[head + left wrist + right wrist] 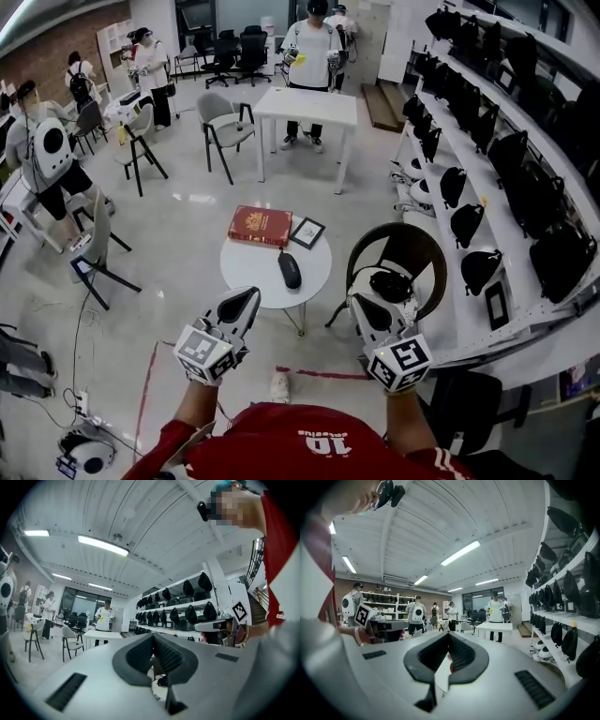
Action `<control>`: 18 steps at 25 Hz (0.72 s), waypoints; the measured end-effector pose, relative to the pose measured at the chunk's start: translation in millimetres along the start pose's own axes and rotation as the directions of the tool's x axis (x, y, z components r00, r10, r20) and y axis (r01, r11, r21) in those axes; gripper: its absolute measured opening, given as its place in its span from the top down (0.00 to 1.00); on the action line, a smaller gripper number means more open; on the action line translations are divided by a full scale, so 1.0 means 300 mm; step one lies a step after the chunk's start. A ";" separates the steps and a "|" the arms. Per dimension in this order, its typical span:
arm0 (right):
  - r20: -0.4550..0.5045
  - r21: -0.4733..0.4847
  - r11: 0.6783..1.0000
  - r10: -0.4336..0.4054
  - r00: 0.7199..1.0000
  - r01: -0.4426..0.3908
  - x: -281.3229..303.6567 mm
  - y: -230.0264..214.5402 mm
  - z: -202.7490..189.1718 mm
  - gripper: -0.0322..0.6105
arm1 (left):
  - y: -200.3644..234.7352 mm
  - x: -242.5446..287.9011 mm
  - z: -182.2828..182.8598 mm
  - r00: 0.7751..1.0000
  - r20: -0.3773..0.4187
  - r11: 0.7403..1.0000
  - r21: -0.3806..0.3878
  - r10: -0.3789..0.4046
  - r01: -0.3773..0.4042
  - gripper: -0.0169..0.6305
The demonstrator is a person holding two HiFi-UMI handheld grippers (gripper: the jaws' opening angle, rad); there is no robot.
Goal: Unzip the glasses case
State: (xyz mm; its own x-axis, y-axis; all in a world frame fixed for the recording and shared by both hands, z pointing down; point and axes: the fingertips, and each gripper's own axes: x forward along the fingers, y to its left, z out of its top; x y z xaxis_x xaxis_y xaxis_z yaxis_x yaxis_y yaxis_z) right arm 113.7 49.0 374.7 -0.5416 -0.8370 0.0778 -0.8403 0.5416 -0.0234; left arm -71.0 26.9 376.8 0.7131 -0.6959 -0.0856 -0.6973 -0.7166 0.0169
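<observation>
Both jaws together — left gripper (247, 300), right gripper (365, 304) near table (317, 277) rim; glasses case (290, 269) central.

On the glasses case (290, 270) we cannot make out a zip; the red book (260, 226) bears unreadably small print.

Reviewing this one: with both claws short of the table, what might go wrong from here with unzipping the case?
1. The left claw and right claw are both shut and empty. Unless they open first, they may only shove the black oval glasses case.
2. The case lies loose on the small round white table. Tugging the zip without pinning the case could drag it off.
</observation>
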 end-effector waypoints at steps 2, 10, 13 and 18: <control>-0.001 0.002 1.000 -0.012 1.000 0.012 0.045 -0.022 0.010 0.93 | 0.040 0.042 -0.004 1.000 -0.018 0.999 0.031 -0.016 0.017 0.97; -0.006 0.015 0.999 -0.048 0.999 0.048 0.231 -0.090 0.046 0.93 | 0.217 0.165 -0.001 0.998 -0.021 0.997 0.029 -0.066 0.067 0.97; -0.017 0.017 0.999 -0.050 0.999 0.050 0.309 -0.098 0.045 0.93 | 0.294 0.193 -0.013 0.997 -0.017 0.997 0.010 -0.070 0.070 0.97; -0.032 0.005 0.998 -0.059 0.998 0.059 0.424 -0.103 0.021 0.93 | 0.415 0.217 -0.063 0.998 -0.013 0.998 -0.014 -0.065 0.065 0.97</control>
State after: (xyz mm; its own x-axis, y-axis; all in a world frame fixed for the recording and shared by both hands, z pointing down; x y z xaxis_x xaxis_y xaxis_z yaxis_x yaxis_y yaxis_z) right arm 70.6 -74.7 379.2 -0.4903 -0.8645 0.1109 -0.8709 0.4908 -0.0240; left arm -110.0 -108.7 392.2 0.7579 -0.6483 -0.0731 -0.6484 -0.7609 0.0256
